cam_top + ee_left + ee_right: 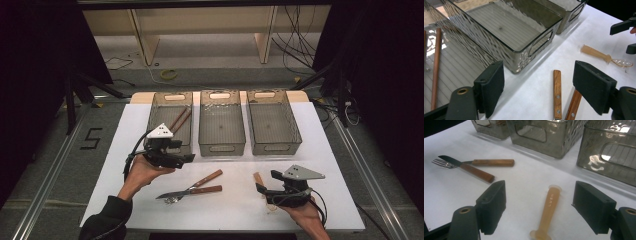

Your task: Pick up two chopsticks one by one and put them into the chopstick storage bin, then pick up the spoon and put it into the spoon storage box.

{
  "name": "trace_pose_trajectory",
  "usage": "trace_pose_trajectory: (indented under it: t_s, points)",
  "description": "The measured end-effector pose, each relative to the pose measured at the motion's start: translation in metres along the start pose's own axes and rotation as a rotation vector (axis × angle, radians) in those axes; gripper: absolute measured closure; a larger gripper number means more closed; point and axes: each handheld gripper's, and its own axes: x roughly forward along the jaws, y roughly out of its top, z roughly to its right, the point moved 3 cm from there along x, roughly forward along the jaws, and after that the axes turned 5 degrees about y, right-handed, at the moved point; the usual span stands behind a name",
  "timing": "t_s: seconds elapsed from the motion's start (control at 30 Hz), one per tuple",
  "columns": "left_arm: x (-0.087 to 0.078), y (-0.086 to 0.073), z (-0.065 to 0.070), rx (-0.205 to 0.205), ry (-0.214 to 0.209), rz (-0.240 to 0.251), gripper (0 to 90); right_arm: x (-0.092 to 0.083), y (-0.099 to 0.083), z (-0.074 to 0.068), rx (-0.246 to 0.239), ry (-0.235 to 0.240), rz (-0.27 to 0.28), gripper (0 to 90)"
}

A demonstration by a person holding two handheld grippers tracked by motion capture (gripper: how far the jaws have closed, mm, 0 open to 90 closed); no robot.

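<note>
- The left hand-held gripper [189, 158] hangs with jaws wide and empty, just ahead of the left bin [170, 120], where two chopsticks [179, 119] already lie.
- Just below and beyond its jaws lie the knife [557, 93] and fork [573, 104], their wooden handles side by side and crossing toward the blades — take one handle only, square across, clear of the other.
- The right hand-held gripper [539, 207] is also wide, empty, low over the tabletop [235, 200], and the spoon [547, 213] lies between its pads.
- Close on the spoon's thick handle — not the thin bowl end.
</note>
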Motion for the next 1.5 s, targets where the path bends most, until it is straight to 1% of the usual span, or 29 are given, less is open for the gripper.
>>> trace_pose_trajectory:
  t_s: [0.27, 0.43, 0.5, 0.63, 0.83, 0.97, 1.13, 1.17, 1.23, 1.33, 1.4, 1.5]
  points:
    - [0.001, -0.007, 0.005, -0.002, -0.008, 0.011, 24.2, 0.002, -0.003, 0.003, 0.008, -0.006, -0.03, 27.9]
    - [0.001, -0.013, 0.006, -0.004, -0.002, 0.027, 23.6, 0.004, -0.004, 0.005, 0.015, -0.018, -0.051, 28.8]
    - [0.001, -0.016, 0.007, -0.011, 0.001, 0.045, 23.4, 0.004, -0.004, 0.005, 0.014, -0.018, -0.059, 28.9]
    - [0.0, -0.021, 0.009, -0.012, 0.009, 0.07, 23.0, 0.005, -0.005, 0.004, 0.014, -0.014, -0.066, 29.3]
    - [0.0, -0.032, 0.012, -0.026, 0.014, 0.078, 23.0, 0.006, -0.004, 0.003, 0.022, -0.007, -0.071, 30.1]
    - [0.0, -0.04, 0.015, -0.019, 0.016, 0.078, 23.3, 0.007, -0.005, 0.005, 0.034, -0.02, -0.093, 32.3]
    - [0.0, -0.046, 0.018, -0.025, 0.018, 0.091, 23.2, 0.009, -0.006, 0.007, 0.044, -0.038, -0.135, 35.4]
    - [-0.001, -0.047, 0.018, -0.027, 0.02, 0.097, 23.2, 0.011, -0.007, 0.007, 0.042, -0.041, -0.146, 36.5]
    - [-0.001, -0.049, 0.018, -0.027, 0.022, 0.102, 23.3, 0.012, -0.007, 0.007, 0.04, -0.06, -0.161, 40.7]
    - [-0.002, -0.053, 0.02, -0.028, 0.025, 0.105, 23.2, 0.014, -0.007, 0.007, 0.043, -0.069, -0.185, 43.7]
    - [-0.003, -0.055, 0.022, -0.019, 0.025, 0.102, 23.2, 0.015, -0.008, 0.007, 0.044, -0.076, -0.202, 46.0]
    - [-0.005, -0.057, 0.024, -0.009, 0.022, 0.101, 23.3, 0.018, -0.008, 0.007, 0.028, -0.086, -0.225, 49.5]
